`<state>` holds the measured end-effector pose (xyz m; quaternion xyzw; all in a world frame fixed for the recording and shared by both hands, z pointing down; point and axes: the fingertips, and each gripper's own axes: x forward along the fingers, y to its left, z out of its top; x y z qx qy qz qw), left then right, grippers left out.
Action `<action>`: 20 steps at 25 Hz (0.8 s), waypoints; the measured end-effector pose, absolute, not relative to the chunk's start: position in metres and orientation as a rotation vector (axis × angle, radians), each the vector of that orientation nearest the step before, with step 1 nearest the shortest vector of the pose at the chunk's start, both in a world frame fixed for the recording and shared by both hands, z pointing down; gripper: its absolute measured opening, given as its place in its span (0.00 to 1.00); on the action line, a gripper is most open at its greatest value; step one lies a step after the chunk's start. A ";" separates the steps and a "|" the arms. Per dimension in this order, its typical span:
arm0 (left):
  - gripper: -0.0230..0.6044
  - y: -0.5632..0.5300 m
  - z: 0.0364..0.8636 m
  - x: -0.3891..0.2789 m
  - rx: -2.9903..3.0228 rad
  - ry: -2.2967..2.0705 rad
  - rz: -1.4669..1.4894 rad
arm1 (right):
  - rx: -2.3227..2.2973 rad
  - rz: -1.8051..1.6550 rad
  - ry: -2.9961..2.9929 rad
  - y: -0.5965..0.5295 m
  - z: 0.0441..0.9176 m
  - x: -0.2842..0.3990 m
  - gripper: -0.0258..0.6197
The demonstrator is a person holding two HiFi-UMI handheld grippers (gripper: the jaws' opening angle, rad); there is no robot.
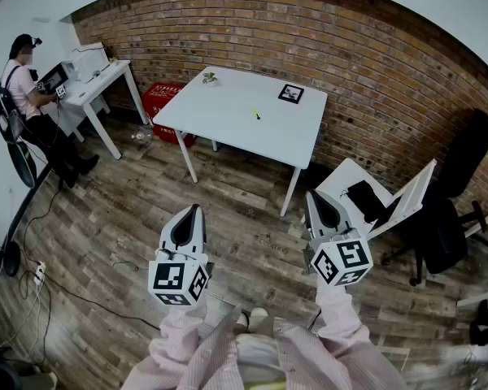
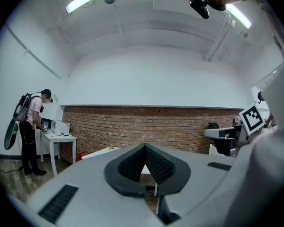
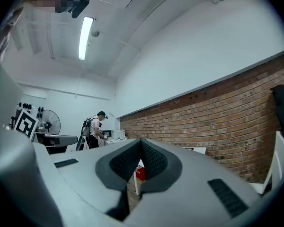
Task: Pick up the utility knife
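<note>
A person in pale pink striped sleeves (image 1: 203, 344) holds two grey two-jaw grippers level above a wood-plank floor (image 1: 106, 234). In the head view, the left gripper (image 1: 190, 211) sits at 7 o'clock from the centre and the right gripper (image 1: 316, 197) at 5 o'clock. In the left gripper view its dark ribbed pads (image 2: 157, 165) meet tip to tip with nothing between them. The right gripper's jaws are likewise pressed together and empty. At 12 o'clock, well apart from both grippers, a white square table (image 1: 220, 132) stands before a red brick wall (image 1: 374, 80). The small yellow-green utility knife (image 1: 256, 114) lies near the middle of the tabletop, untouched and too small to show detail. At 1 o'clock from the knife lies a black-and-white square marker card (image 1: 290, 93). At 10 o'clock from it, near the far corner, sits a small object (image 1: 209, 77) that cannot be identified. A red plastic crate (image 1: 159, 97) stands on the floor behind the table. At 10 o'clock in the view, another person (image 1: 23, 84) stands at a white desk (image 1: 98, 88). A black office chair (image 1: 464, 161) is at 3 o'clock.
</note>
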<state>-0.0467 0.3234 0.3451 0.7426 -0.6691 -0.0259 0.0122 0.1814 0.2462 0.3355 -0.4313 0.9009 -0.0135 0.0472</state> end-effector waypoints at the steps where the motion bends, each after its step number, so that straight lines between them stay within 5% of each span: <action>1: 0.02 0.324 0.346 -0.047 2.307 -2.090 -0.076 | -1.317 -0.043 2.750 0.246 0.336 0.183 0.04; 20: 0.02 0.303 0.365 -0.026 2.251 -2.096 -0.064 | -1.326 -0.110 2.715 0.215 0.353 0.217 0.05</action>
